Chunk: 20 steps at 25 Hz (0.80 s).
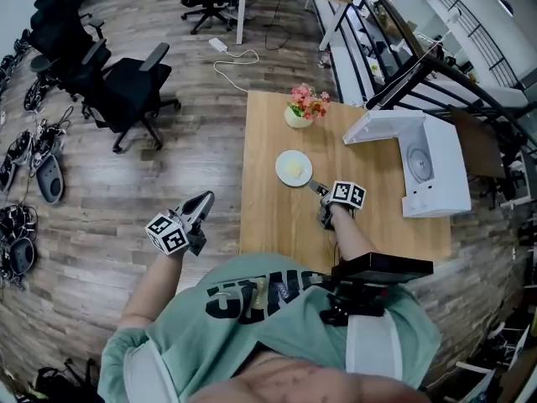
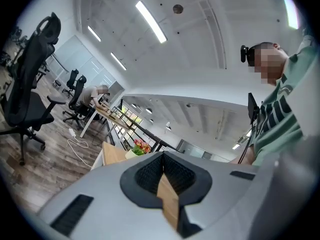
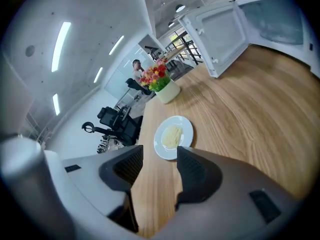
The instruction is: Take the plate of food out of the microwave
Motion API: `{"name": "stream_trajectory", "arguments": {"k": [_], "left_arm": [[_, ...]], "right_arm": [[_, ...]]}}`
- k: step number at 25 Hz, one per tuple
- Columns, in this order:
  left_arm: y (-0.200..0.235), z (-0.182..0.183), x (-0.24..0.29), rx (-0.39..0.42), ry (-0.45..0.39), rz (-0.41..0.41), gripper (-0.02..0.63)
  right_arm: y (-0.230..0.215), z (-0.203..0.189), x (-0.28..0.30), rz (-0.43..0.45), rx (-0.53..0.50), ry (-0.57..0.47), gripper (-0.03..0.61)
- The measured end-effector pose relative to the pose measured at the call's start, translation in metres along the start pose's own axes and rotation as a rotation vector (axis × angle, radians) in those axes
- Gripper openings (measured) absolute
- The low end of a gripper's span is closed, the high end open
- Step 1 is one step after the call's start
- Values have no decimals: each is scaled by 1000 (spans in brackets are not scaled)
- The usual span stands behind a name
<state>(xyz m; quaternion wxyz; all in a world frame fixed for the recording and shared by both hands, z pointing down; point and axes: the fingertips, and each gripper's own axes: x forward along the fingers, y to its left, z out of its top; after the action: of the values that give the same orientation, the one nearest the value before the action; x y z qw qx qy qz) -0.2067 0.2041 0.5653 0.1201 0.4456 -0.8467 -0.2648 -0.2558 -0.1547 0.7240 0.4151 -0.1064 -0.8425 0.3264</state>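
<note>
The white plate of pale yellow food [image 1: 294, 168] is seen lying on the wooden table [image 1: 268, 217], just left of the middle of the head view, outside the microwave and well apart from it. In the right gripper view the plate [image 3: 173, 136] is found near the centre of the frame, just beyond the tips of the jaws and touched by neither. The right gripper [image 1: 319, 188] is held low over the table immediately to the lower right of the plate, pointed toward it; its jaws [image 3: 160, 156] are spread wide, and only bare wood is seen between them.

A pot of pink and red flowers [image 1: 304, 107] is placed above the plate in the frame, near the table's far edge. The white microwave [image 1: 436, 170] is set at the right of the table with its door [image 1: 377, 127] swung open.

The left gripper [image 1: 205, 198] is held off the table's left edge, over the wooden floor at lower left of the head view. In its own view the pads [image 2: 163, 159] are brought together at the tips, with nothing gripped
</note>
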Motion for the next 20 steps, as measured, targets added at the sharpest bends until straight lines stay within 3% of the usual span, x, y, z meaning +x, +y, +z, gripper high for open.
{"name": "stream_trajectory", "arguments": {"k": [5, 14, 20], "left_arm": [[-3, 35, -13, 52, -50, -34, 5], [-15, 63, -23, 67, -107, -36, 5], [-42, 63, 2, 72, -103, -57, 5]], "right_arm": [[36, 20, -43, 125, 4, -132, 210], [87, 38, -102, 280, -70, -216, 201], [89, 52, -136, 345, -93, -258, 106]]}}
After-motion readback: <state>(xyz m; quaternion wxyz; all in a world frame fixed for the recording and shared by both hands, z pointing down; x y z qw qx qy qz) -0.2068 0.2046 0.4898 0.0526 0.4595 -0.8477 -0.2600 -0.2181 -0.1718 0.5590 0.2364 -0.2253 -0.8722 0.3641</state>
